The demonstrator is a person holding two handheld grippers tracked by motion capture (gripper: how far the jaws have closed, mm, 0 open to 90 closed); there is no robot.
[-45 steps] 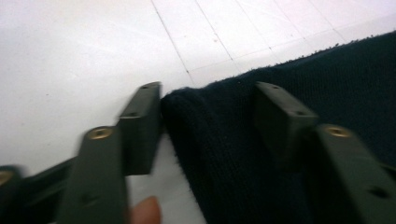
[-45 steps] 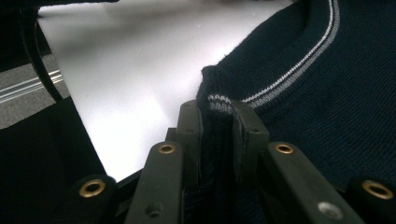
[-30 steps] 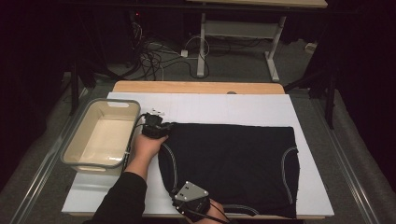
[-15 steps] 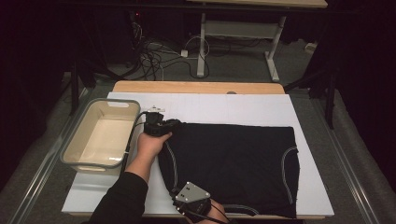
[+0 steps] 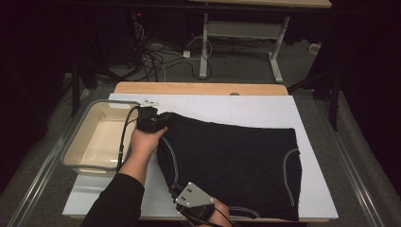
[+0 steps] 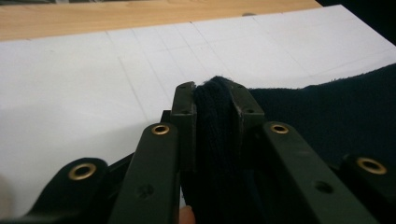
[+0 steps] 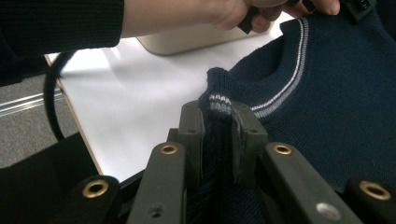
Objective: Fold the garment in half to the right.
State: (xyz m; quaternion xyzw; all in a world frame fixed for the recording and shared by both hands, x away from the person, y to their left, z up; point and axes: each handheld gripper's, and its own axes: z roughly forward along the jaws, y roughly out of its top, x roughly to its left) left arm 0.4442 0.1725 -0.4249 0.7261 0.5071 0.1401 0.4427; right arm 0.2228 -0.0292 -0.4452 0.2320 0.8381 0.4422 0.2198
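Jaws of both grippers pinch folds of the dark sweater.

Dark navy knit sweater lay spread flat on the white board, w/ thin pale stripes edging neck & armhole. Its far-left corner sat just beside the beige tub, bunched & lifted off the board. Near-left corner, at the board's near edge, was likewise pinched into a raised fold, stripes showing.
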